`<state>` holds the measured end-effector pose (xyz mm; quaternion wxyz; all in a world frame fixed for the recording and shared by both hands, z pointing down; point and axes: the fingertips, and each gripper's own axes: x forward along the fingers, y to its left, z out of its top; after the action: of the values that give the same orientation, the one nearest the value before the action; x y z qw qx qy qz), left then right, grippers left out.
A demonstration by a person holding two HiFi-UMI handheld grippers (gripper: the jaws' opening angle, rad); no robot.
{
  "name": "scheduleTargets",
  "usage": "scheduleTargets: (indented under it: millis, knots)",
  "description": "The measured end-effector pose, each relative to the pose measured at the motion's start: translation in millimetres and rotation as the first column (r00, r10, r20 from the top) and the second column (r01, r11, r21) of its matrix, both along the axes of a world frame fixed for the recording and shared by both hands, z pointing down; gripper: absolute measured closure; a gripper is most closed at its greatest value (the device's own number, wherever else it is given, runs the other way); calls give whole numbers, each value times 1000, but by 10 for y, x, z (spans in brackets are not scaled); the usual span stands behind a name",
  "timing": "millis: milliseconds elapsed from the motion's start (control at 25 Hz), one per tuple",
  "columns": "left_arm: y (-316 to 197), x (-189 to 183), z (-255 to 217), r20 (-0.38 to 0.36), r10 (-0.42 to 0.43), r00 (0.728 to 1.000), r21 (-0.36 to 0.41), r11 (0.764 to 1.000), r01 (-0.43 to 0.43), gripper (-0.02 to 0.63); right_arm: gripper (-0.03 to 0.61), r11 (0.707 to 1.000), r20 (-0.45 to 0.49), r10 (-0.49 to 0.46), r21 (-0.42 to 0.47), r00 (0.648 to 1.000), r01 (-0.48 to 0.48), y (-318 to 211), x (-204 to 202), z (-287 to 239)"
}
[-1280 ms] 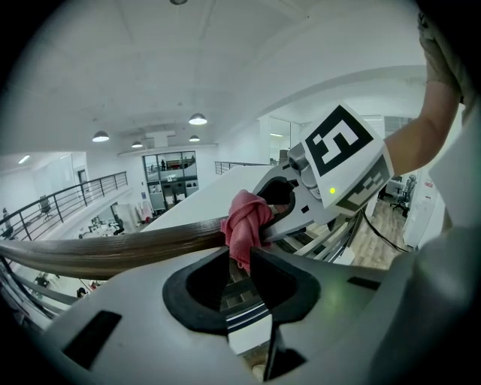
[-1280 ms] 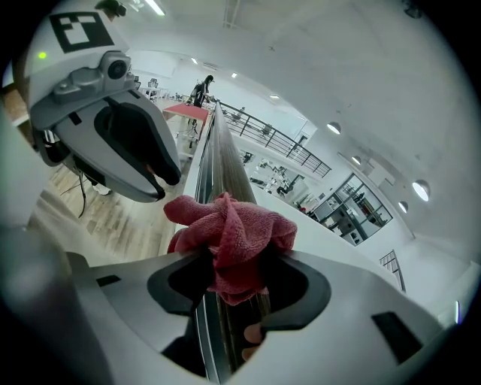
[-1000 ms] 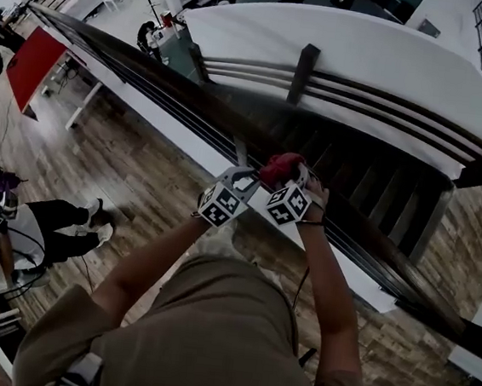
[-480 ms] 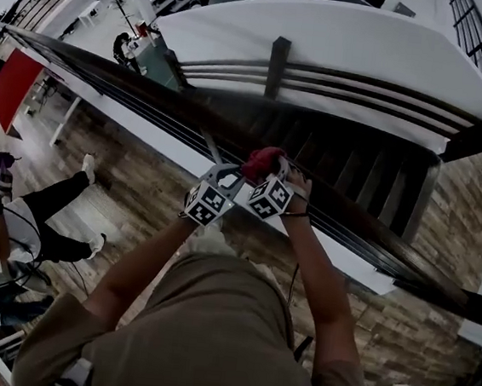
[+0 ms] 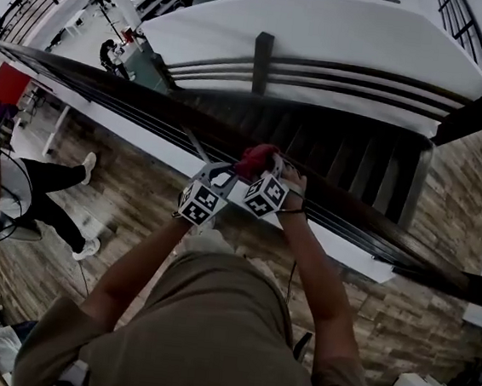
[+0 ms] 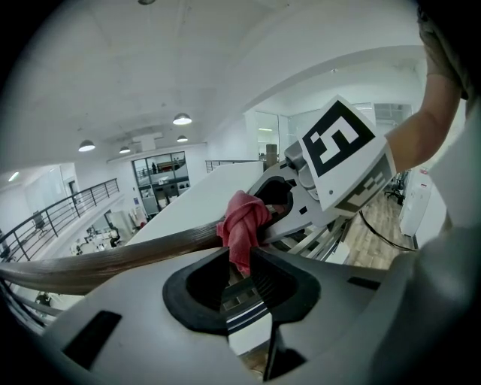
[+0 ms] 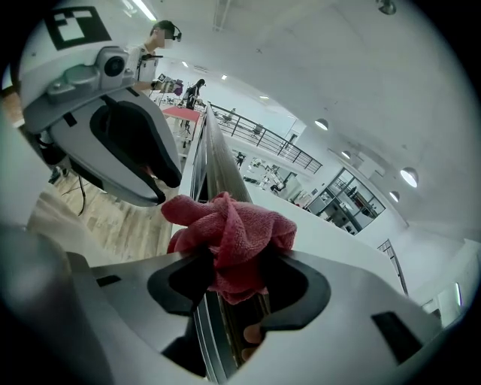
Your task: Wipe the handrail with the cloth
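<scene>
A dark wooden handrail point(image 5: 132, 92) runs from upper left to lower right in the head view. A bunched red cloth point(image 5: 257, 157) lies on top of it. Both grippers meet at the cloth. My left gripper point(image 5: 230, 172) is shut on one hanging end of the cloth point(image 6: 242, 225), with the handrail point(image 6: 105, 263) stretching away to the left. My right gripper point(image 5: 270, 167) is shut on the cloth's thick bunch point(image 7: 229, 234), pressed onto the handrail point(image 7: 214, 162). Each gripper shows in the other's view: the right gripper point(image 6: 255, 241) and the left gripper point(image 7: 173, 192).
Beyond the rail a dark staircase point(image 5: 355, 170) drops beside a white curved wall point(image 5: 327, 30). Thin balusters point(image 5: 196, 145) stand under the rail. A person point(image 5: 18, 199) stands on the wood floor point(image 5: 130, 185) at the left, near a red table point(image 5: 2, 86).
Both grippers and the cloth have slid to the right along the handrail, away from the thin baluster. The person at the left has shifted position.
</scene>
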<state>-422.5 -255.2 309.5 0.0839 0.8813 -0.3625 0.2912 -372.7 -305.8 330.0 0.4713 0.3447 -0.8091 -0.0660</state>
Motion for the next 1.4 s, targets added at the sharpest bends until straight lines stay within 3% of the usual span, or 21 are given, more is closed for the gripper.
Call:
scheduleTargets:
  millis: [1400]
  knots:
    - [795,2025,131,8,131,991,14,991,-131,537,371,991,17,131,7,991,-131,764,2154,64]
